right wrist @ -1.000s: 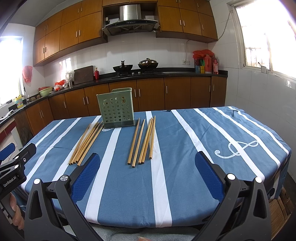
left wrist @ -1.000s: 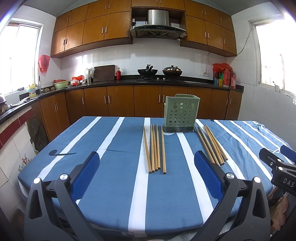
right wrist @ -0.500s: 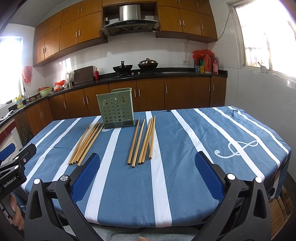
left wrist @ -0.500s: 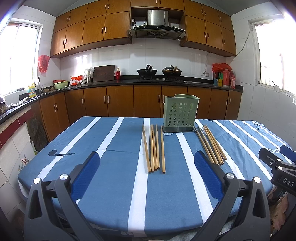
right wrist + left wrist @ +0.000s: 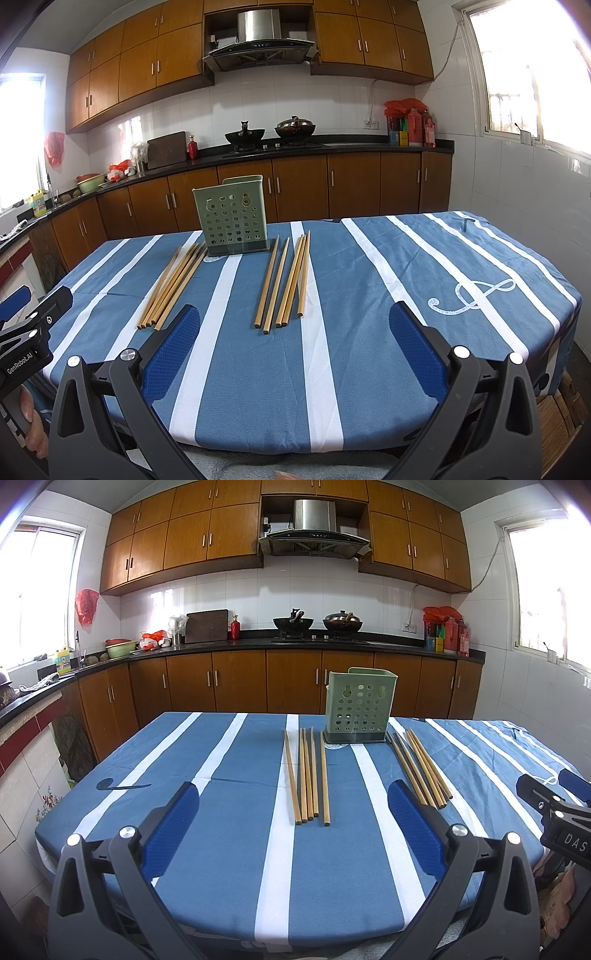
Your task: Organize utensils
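A green perforated utensil holder point(image 5: 357, 705) point(image 5: 233, 216) stands upright at the far middle of the blue striped tablecloth point(image 5: 221, 812) point(image 5: 369, 295). Two groups of wooden chopsticks lie flat in front of it: a left group point(image 5: 306, 775) point(image 5: 171, 284) and a right group point(image 5: 419, 766) point(image 5: 286, 282). My left gripper point(image 5: 291, 819) is open and empty near the table's front edge, short of the left group. My right gripper point(image 5: 291, 339) is open and empty near the front edge, short of the right group.
The right gripper's body shows at the right edge of the left wrist view point(image 5: 554, 812); the left gripper's body shows at the left edge of the right wrist view point(image 5: 29, 332). Kitchen cabinets and a counter point(image 5: 295, 646) run behind the table.
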### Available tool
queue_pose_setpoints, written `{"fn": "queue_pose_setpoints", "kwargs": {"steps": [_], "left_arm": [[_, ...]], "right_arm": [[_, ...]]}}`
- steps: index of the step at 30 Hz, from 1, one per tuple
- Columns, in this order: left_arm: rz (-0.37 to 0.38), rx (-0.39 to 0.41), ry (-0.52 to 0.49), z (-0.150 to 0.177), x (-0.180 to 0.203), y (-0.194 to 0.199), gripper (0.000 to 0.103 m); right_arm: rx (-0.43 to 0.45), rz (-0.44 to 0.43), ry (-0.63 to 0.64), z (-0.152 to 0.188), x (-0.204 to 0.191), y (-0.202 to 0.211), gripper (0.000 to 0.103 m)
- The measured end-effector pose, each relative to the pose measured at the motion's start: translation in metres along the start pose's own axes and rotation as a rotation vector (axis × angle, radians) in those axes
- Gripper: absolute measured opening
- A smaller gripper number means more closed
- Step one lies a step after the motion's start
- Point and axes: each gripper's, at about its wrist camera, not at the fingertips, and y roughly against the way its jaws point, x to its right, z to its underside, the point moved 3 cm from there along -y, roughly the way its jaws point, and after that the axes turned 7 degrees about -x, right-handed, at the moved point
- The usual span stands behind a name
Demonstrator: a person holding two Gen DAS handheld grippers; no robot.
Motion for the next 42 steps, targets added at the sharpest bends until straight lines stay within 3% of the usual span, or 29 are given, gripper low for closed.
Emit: {"fn": "queue_pose_setpoints", "kwargs": {"steps": [42], "left_arm": [[-0.006,-0.018,0.005,0.0007,-0.0002,-0.0032,0.099]], "right_arm": [[-0.011,-0.003,-0.004,0.0005,0.0002,-0.0001,0.101]]}}
